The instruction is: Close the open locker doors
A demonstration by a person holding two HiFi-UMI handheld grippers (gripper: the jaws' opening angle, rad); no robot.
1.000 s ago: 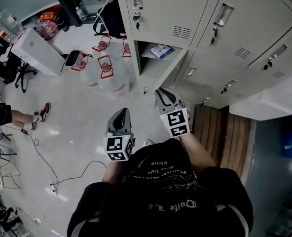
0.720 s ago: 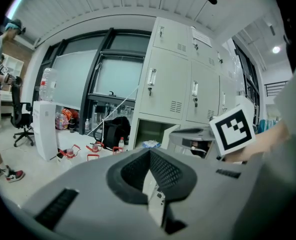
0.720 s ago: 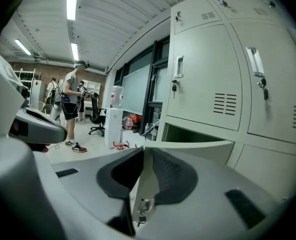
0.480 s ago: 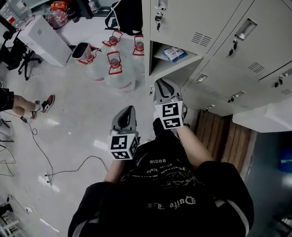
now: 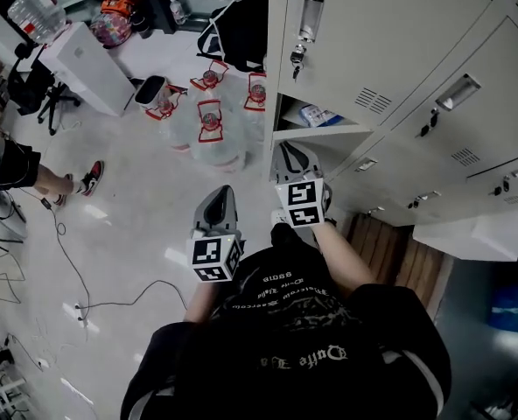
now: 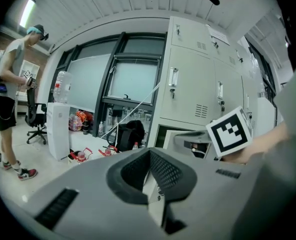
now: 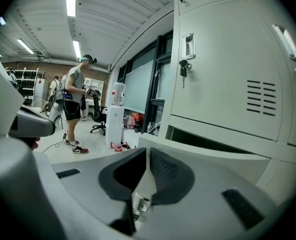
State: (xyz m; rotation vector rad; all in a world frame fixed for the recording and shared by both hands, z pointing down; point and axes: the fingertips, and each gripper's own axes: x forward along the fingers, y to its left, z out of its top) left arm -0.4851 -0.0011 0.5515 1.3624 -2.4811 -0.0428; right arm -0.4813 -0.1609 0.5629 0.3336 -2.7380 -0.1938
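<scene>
A bank of pale grey lockers (image 5: 390, 51) fills the upper right of the head view. One compartment (image 5: 304, 122) stands open, with a blue-and-white packet (image 5: 318, 115) inside. Its door (image 7: 208, 156) swings out toward me as a pale slab in the right gripper view. My right gripper (image 5: 287, 149) hangs just in front of that opening. Its jaws (image 7: 147, 150) are closing and almost together, and nothing is clamped; the door's edge and latch show through the slit. My left gripper (image 5: 221, 194) hangs lower left over the floor, shut and empty (image 6: 149, 151).
Several water jugs with red handles (image 5: 208, 125) stand on the floor left of the lockers, beside a white cabinet (image 5: 84, 64) and a black bag (image 5: 237, 24). A person (image 5: 14, 164) stands far left. A cable (image 5: 75, 269) trails across the floor. Wooden slats (image 5: 408, 261) lie at right.
I have stepped closer to the lockers, and the open compartment now sits right above my right gripper. That gripper has risen toward the door and its jaws have narrowed. The left gripper holds its pose.
</scene>
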